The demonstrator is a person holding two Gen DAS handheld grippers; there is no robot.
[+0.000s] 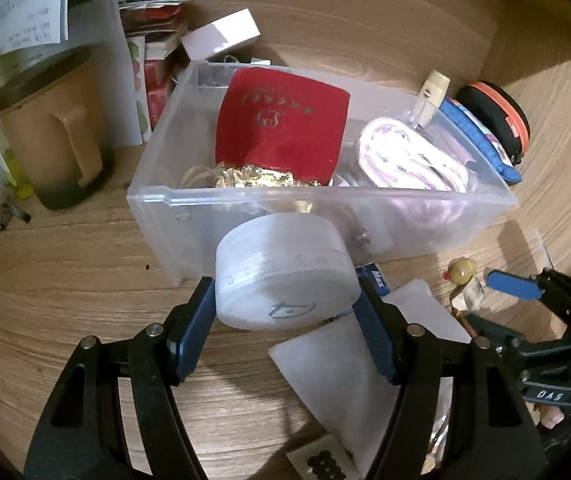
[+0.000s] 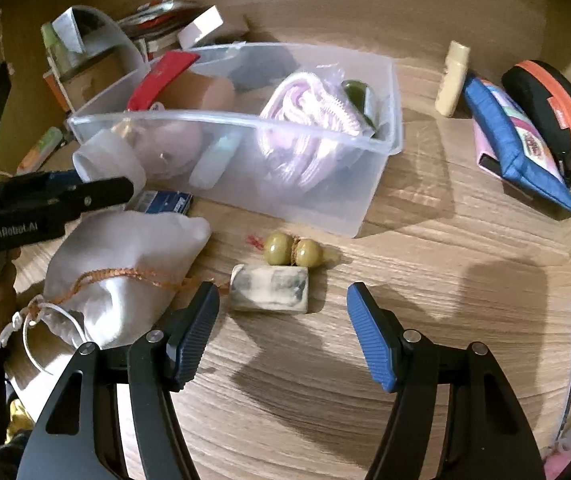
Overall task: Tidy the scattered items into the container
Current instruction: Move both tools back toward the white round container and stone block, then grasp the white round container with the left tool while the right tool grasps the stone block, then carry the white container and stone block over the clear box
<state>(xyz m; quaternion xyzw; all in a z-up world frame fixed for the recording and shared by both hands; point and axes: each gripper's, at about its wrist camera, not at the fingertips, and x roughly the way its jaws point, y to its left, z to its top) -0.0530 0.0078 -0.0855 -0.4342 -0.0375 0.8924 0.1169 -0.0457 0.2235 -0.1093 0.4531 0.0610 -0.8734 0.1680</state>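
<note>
jar: white round jar (image 1: 285,272) clamped across its side wall by left gripper (image 1: 285,304), held just in front of the clear bin (image 1: 205,200).
handling: looks light, stiff, smooth; side grip may slip.
right gripper (image 2: 283,320): fingers apart, empty, above stone seal (image 2: 269,289).
views: right view alone shows the seal's green beads (image 2: 293,250) and white pouch (image 2: 121,276) clearly; left shows red pouch (image 1: 281,128) face.

A light wood-grain worktop (image 2: 425,264) is stretching ahead of the fingers, warm light is casting soft shadows across it, and a matching wooden wall (image 1: 365,12) is rising beyond.
</note>
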